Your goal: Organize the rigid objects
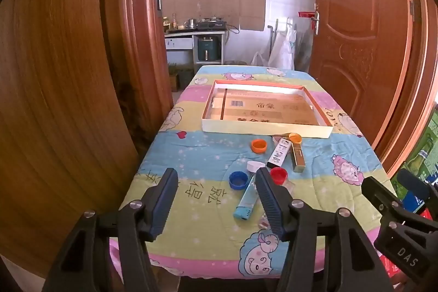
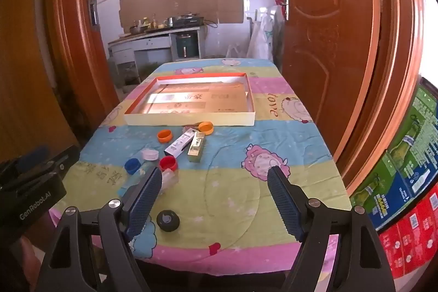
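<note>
Small rigid objects lie on the cartoon-print tablecloth: an orange cap point(image 1: 258, 146), a yellow-orange cap point(image 1: 295, 138), a white cap point(image 1: 254, 165), a blue cap point(image 1: 238, 180), a red cap point(image 1: 278, 175), a white box point(image 1: 279, 155), a gold box point(image 1: 297, 158) and a light-blue tube point(image 1: 247, 197). A black cap point(image 2: 167, 220) lies near the front edge. A shallow open box point(image 1: 262, 131) sits behind them. My left gripper point(image 1: 216, 178) is open above the near table, left of the tube. My right gripper point(image 2: 215, 178) is open over bare cloth, right of the caps.
Wooden doors stand on both sides of the table point(image 2: 301, 144). Stacked printed cartons point(image 2: 405, 160) are at the right. A kitchen counter point(image 1: 194, 32) is seen through the doorway beyond. The right gripper's body shows in the left wrist view point(image 1: 397, 223).
</note>
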`<move>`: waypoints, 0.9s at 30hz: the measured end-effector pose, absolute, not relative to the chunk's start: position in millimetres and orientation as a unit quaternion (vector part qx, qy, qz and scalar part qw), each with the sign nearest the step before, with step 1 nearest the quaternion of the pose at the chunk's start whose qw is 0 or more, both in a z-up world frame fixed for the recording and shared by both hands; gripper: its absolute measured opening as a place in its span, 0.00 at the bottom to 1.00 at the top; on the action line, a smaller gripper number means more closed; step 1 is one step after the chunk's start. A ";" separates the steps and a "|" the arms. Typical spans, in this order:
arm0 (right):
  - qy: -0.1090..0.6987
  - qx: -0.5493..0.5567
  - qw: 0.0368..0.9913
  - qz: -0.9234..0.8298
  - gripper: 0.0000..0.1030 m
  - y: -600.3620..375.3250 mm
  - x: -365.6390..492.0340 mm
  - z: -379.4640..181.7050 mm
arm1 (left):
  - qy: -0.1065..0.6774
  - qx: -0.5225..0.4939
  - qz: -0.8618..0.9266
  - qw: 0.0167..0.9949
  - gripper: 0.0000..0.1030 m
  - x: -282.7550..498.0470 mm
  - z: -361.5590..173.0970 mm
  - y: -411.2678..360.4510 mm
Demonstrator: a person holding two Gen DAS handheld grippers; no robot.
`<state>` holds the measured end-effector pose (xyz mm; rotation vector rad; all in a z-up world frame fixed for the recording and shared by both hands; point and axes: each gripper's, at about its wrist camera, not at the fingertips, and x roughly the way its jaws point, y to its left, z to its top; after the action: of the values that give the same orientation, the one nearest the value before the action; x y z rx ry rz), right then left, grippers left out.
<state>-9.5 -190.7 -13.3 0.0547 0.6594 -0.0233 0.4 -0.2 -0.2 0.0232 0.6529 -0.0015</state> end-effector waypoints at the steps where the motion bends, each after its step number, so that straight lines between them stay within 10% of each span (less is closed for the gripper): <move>1: 0.324 0.029 0.945 -0.011 0.78 -190.7 -9.3 -13.5 | 0.322 0.011 0.000 0.947 0.57 0.9 -0.5 -0.3; 27: 0.315 0.022 0.949 -0.009 0.78 -188.9 -13.1 -9.6 | 0.319 -0.006 -0.014 0.948 0.55 -4.4 5.6 3.4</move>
<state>-13.1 -188.9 -9.6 0.0456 0.6417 -0.0187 -4.4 3.4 5.6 -0.0119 0.6484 -0.0293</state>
